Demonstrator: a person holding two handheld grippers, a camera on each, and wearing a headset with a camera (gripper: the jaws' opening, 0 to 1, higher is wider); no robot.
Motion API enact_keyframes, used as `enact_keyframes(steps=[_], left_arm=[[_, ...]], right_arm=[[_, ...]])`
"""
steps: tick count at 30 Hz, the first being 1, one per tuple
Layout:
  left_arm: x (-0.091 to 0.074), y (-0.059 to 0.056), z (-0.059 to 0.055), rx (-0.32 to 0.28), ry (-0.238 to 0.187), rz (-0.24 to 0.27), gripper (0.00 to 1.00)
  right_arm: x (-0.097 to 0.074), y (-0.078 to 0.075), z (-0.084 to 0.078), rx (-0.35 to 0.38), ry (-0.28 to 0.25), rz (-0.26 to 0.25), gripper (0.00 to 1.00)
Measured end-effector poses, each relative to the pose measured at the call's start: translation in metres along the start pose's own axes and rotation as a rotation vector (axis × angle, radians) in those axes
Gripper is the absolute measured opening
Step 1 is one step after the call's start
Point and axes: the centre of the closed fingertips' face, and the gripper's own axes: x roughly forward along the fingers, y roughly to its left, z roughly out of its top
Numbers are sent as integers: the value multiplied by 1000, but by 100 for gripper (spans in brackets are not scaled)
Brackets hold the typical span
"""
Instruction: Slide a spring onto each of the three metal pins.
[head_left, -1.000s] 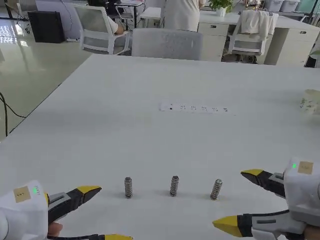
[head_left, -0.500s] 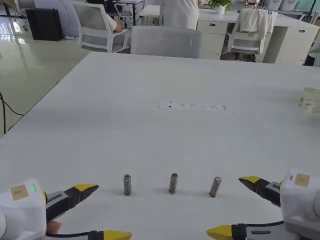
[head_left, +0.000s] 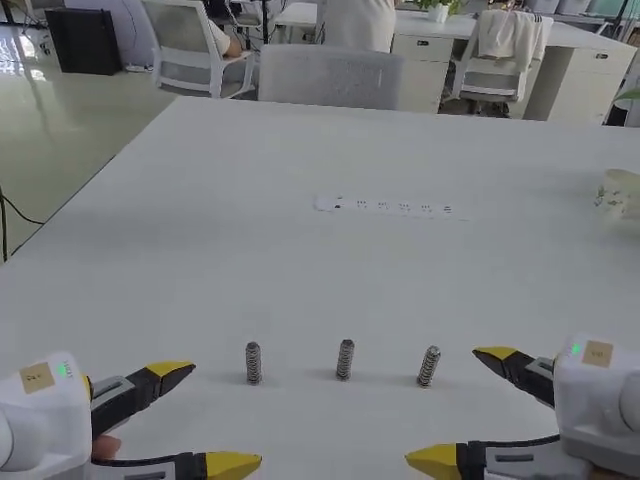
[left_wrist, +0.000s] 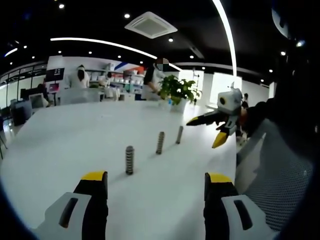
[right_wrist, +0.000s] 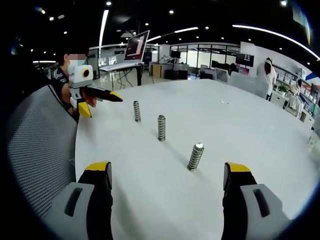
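- Springs (left_wrist: 160, 142), three of them, stand in a row on the white table (head_left: 300, 280) near its front edge, each apart from the next: left spring (head_left: 253, 362), middle spring (head_left: 345, 359), right spring (head_left: 428, 366).
- I see the left and middle ones upright; the right spring leans a little, and the right gripper view shows a shiny metal pin top (right_wrist: 198, 145) at its upper end.
- My left gripper (head_left: 210, 417) is at the left end of the row, jaws spread wide with nothing between them, clear of the left spring.
- My right gripper (head_left: 457, 407) is at the other end, jaws equally wide and empty; its upper yellow tip is near the right spring but not touching it.
- From the left gripper view I look along the row, with the right gripper beyond the far spring.
- Farther back, a power strip (head_left: 385, 208) sits in the table, a pale cup (head_left: 620, 192) stands at the right edge, and a grey chair (head_left: 330, 78) is at the far side.
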Motion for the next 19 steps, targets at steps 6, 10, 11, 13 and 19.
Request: enact_keyframes(steps=[6, 10, 11, 13, 19], left_arm=[[1, 2, 1, 2, -1, 0, 76], [1, 2, 1, 2, -1, 1, 76], [1, 2, 1, 2, -1, 1, 76], [1, 2, 0, 3, 3, 0, 76], [1, 1, 1, 6, 4, -1, 76]], right_arm=[[0, 0, 0, -1, 0, 0, 94], [0, 1, 0, 2, 1, 0, 94], [0, 1, 0, 2, 1, 0, 94], [0, 1, 0, 2, 1, 1, 94], [1, 2, 0, 1, 2, 4, 94]])
